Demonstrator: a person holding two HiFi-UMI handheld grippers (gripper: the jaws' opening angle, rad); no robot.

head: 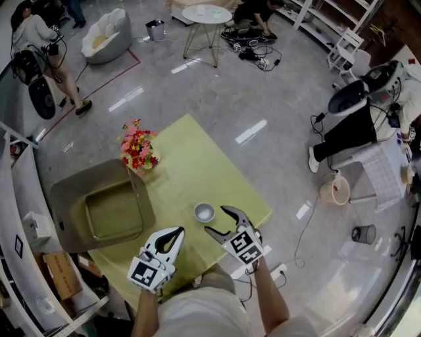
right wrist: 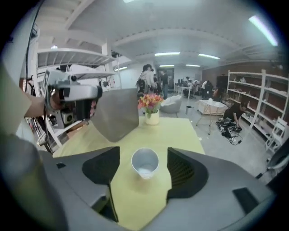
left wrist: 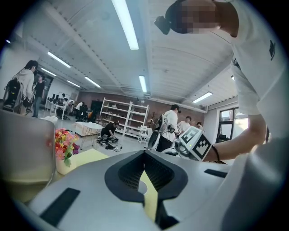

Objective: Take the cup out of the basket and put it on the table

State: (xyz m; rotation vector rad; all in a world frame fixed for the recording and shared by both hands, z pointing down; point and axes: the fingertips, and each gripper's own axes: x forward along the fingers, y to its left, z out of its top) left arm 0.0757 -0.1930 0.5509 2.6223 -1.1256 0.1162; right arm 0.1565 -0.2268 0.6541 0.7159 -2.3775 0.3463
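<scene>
A small silver cup [head: 204,212] stands upright on the yellow-green table [head: 191,158], right of the grey-tan basket [head: 72,191]. My right gripper [head: 215,220] is open, its two jaws reaching toward the cup from the near side. In the right gripper view the cup [right wrist: 145,163] sits between the dark pads [right wrist: 183,171] with a gap on each side, and nothing presses on it. My left gripper [head: 176,232] hovers over the table's near edge, left of the cup, with its jaws together and empty. The basket's inside looks empty.
A vase of red and yellow flowers [head: 137,148] stands at the basket's far corner. A cardboard box [head: 62,273] and shelving lie left of the table. On the floor beyond stand a round white table [head: 206,14] and cables, and people work at the room's edges.
</scene>
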